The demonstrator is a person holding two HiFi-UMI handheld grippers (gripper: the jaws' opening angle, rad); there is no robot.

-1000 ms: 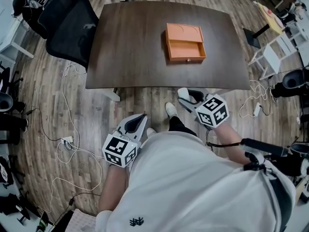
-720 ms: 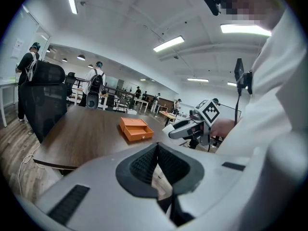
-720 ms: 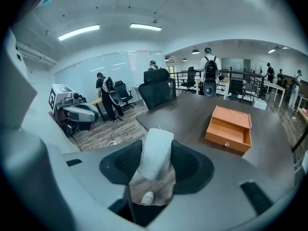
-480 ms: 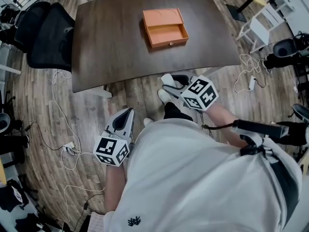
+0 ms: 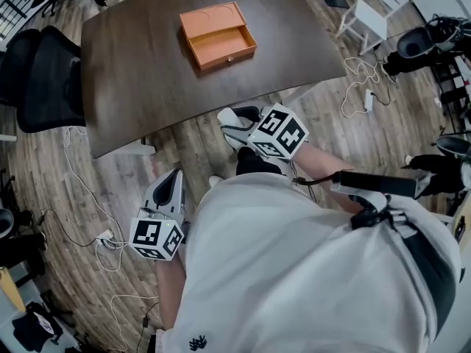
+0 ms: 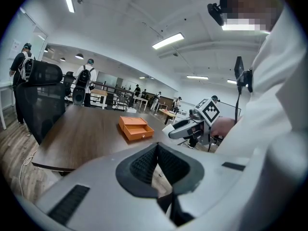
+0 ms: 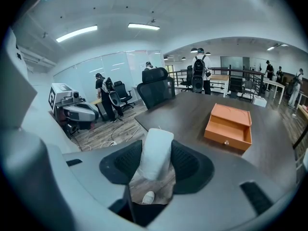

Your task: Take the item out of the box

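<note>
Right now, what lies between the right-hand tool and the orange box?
Nothing but bare dark table: the right tool hangs just off its near edge, and the orange box sits farther in. The head view shows it.

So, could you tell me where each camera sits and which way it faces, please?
Head view: on the person's head, facing steeply down at the table and orange box; white shirt, left tongs and right tongs show.
Left gripper view: on the left tongs, facing across the table; its shut jaws and the shirt show.
Right gripper view: on the right tongs, facing the table past the gripped white item.
All three share the orange box.
</note>
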